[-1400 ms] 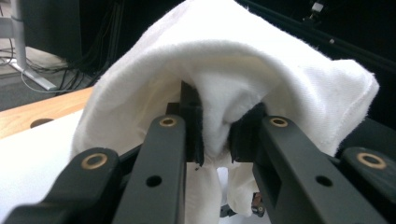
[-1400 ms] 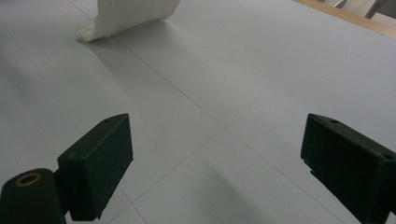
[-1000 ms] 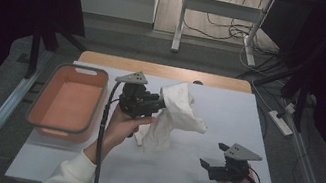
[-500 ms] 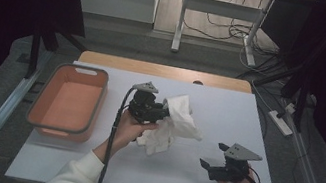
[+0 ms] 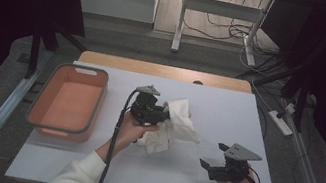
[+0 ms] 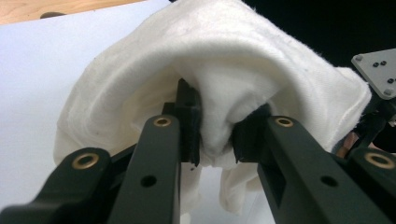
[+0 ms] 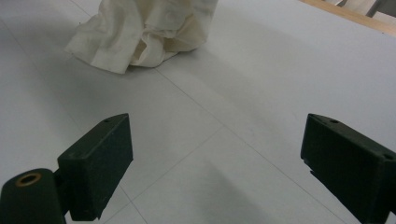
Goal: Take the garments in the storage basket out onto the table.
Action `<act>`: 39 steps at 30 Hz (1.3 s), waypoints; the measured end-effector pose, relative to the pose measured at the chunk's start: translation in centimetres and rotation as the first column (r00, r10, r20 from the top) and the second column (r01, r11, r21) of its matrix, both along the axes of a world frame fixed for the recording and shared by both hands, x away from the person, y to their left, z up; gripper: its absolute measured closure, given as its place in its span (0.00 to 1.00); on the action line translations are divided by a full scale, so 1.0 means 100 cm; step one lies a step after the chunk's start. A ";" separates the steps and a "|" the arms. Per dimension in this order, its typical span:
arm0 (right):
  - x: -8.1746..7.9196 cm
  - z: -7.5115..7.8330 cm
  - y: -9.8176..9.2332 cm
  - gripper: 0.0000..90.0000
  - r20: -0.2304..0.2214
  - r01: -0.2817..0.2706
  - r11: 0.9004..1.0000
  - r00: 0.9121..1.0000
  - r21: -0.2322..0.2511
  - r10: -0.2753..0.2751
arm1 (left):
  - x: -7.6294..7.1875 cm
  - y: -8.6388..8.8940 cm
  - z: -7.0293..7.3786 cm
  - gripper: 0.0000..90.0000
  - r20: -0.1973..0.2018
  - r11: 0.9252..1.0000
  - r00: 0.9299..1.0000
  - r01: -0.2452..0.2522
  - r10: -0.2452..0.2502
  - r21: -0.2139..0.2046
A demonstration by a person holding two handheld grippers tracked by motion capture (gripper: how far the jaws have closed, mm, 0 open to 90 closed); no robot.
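A crumpled white cloth (image 5: pixel 181 124) lies in the middle of the white table, its lower folds resting on the surface. My left gripper (image 5: pixel 162 116) is at the cloth's left side, shut on a bunched fold of it. In the left gripper view the two black pads pinch that fold of cloth (image 6: pixel 224 56) between them at the left gripper (image 6: pixel 217 140); the jaws have just been opening a little, with the cloth still between them. My right gripper (image 5: pixel 212 157) rests low at the front right, open and holding nothing. Past the open right gripper (image 7: pixel 215 163), the cloth (image 7: pixel 149 28) lies farther off.
An orange basket (image 5: pixel 97 105) with a grey rim stands on the left of the table (image 5: pixel 234 109). The table's wooden far edge (image 5: pixel 164 71) runs along the back. Dark curtains and a metal frame flank both sides.
My left hand has come down and toward the near side with the cloth, which now sits lower and more bunched on the table. The right gripper has stayed where it was.
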State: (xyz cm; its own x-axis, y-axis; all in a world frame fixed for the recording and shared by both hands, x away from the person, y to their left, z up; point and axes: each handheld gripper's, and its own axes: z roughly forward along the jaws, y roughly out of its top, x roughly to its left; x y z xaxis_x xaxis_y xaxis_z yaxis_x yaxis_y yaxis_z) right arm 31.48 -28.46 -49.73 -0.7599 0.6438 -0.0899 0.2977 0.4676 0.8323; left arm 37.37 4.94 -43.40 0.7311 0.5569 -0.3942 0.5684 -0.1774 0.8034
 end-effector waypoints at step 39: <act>-0.005 0.002 -0.005 0.10 -0.006 0.016 1.000 1.000 0.027 -0.016 | -0.015 0.012 0.002 0.19 0.072 0.992 0.997 -0.036 0.028 0.119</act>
